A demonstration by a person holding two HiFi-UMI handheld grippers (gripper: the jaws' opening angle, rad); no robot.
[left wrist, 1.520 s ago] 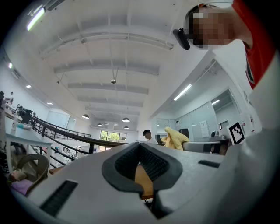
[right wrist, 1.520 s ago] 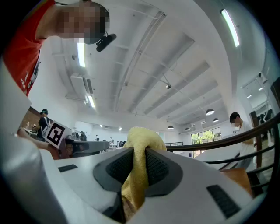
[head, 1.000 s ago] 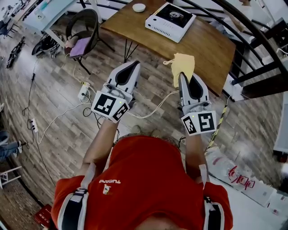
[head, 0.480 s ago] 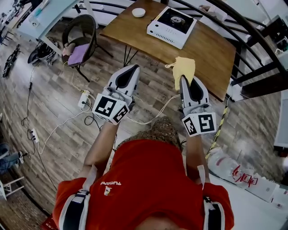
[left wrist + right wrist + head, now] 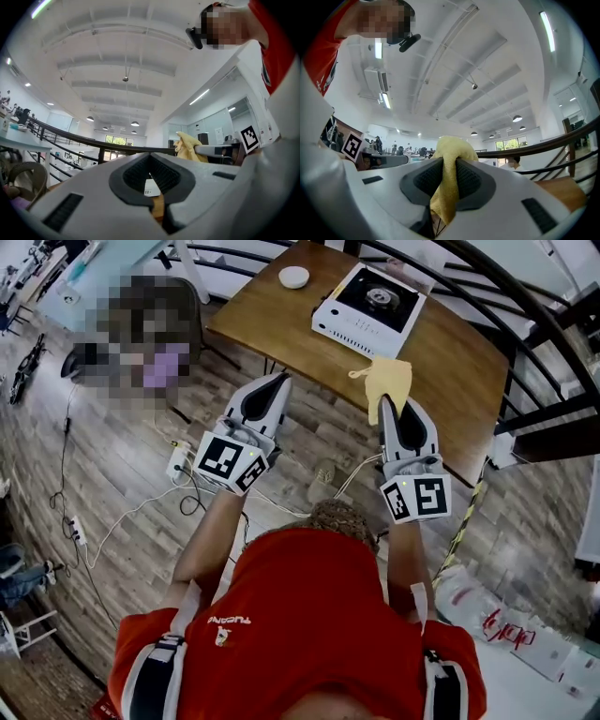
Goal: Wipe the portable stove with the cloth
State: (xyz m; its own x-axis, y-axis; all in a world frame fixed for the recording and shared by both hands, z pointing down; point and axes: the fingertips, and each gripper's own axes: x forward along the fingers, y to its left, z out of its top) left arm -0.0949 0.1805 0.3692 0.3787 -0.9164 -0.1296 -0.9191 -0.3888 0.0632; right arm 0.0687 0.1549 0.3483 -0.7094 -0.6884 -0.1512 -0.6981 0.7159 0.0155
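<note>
The table fills the head view's upper centre, with the stove on it near the top edge. Lower, at centre-left, the left gripper is closed and empty. The right gripper clamps the cloth at the table's near edge.

Bright even ceiling lighting, strong fisheye distortion, dark vignetted corners

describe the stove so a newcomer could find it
Look to the wooden table at the head view's top. On it sits the portable stove: a white box with a black top and round burner, unlike the small round dish nearby.
</note>
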